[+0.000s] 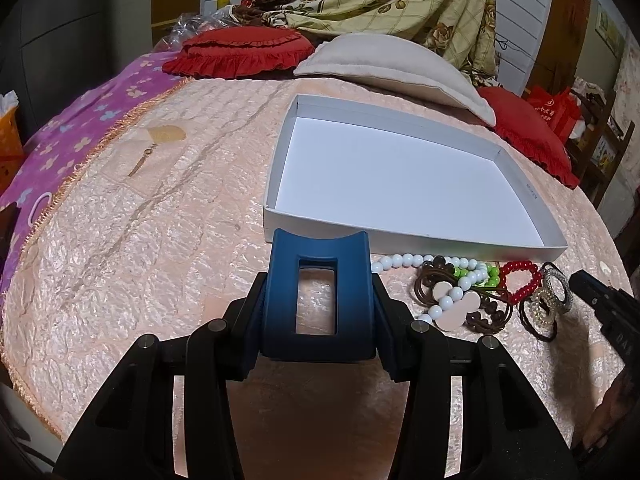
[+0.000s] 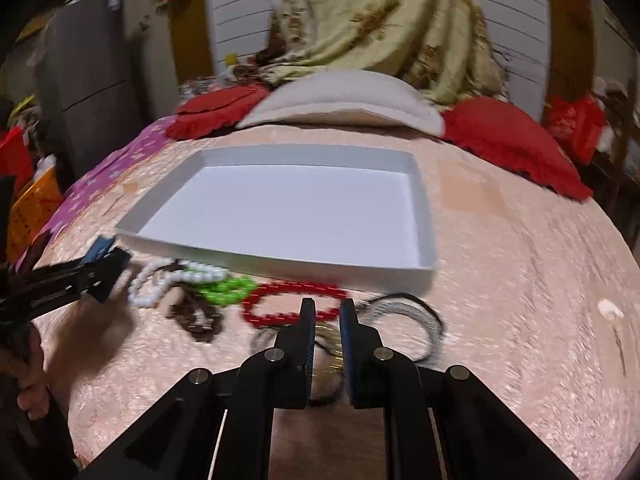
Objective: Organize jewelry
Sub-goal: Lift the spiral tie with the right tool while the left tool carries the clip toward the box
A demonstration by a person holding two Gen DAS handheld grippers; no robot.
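Note:
My left gripper (image 1: 320, 300) is shut on a dark blue hair claw clip (image 1: 318, 276), held just above the bed in front of the empty white tray (image 1: 320, 222). To its right lie a white bead necklace (image 1: 404, 260), a green bead bracelet (image 1: 490, 272), a red bead bracelet (image 1: 520, 282), brown hair ties (image 1: 492, 312) and a sparkly bangle (image 1: 558, 288). My right gripper (image 2: 327, 312) hovers over a gold-trimmed hair tie (image 2: 330, 360), jaws a narrow gap apart, beside the red bracelet (image 2: 288, 296) and bangle (image 2: 404, 312). The tray (image 2: 280, 258) is empty.
The peach quilted bedspread (image 1: 140, 260) carries a gold earring (image 1: 140, 162) at the left. Red cushions (image 1: 240, 50) and a beige pillow (image 1: 392, 68) lie behind the tray. A small white item (image 2: 610, 310) lies at the right.

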